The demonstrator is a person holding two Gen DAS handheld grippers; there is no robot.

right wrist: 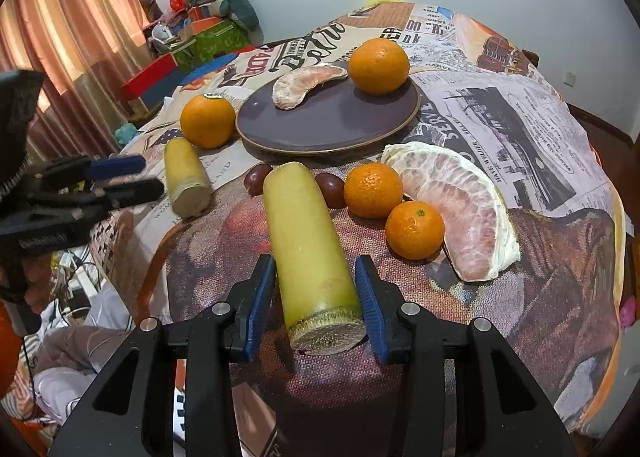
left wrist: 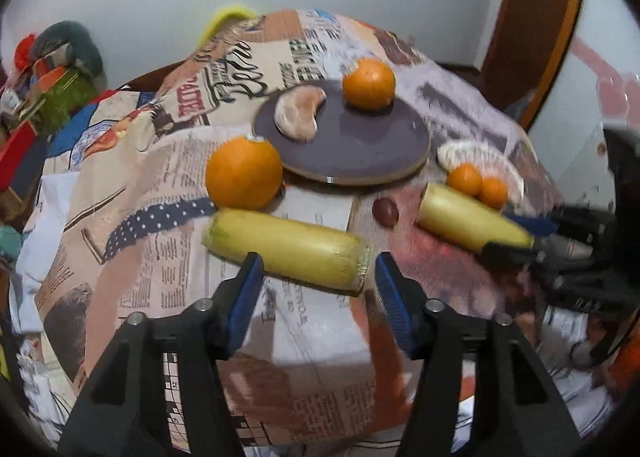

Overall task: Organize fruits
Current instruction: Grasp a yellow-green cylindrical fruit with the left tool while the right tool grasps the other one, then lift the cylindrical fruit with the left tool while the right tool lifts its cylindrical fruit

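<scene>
A dark purple plate (left wrist: pixel 360 145) (right wrist: pixel 320 125) holds an orange (left wrist: pixel 369 84) (right wrist: pixel 378 65) and a pomelo segment (left wrist: pixel 298 115) (right wrist: pixel 304 85). Another orange (left wrist: pixel 244 172) (right wrist: pixel 207 121) lies left of the plate. Two yellow-green sugarcane pieces lie on the cloth. My left gripper (left wrist: pixel 320 289) is open just in front of the left piece (left wrist: pixel 286 247) (right wrist: pixel 187 177). My right gripper (right wrist: pixel 316 297) (left wrist: pixel 520 235) is open, with its jaws around the near end of the right piece (right wrist: pixel 312 253) (left wrist: pixel 468 221). Two mandarins (right wrist: pixel 394 209) (left wrist: pixel 478 183), a large pomelo segment (right wrist: pixel 460 209) and dark small fruits (right wrist: pixel 330 187) lie to the right.
The table wears a newspaper-print cloth (right wrist: pixel 500 117). Colourful boxes and a grey cushion (right wrist: pixel 208 25) stand beyond the table at the left, by a striped curtain (right wrist: pixel 72 29). A wooden door frame (left wrist: pixel 532 29) is at the right in the left wrist view.
</scene>
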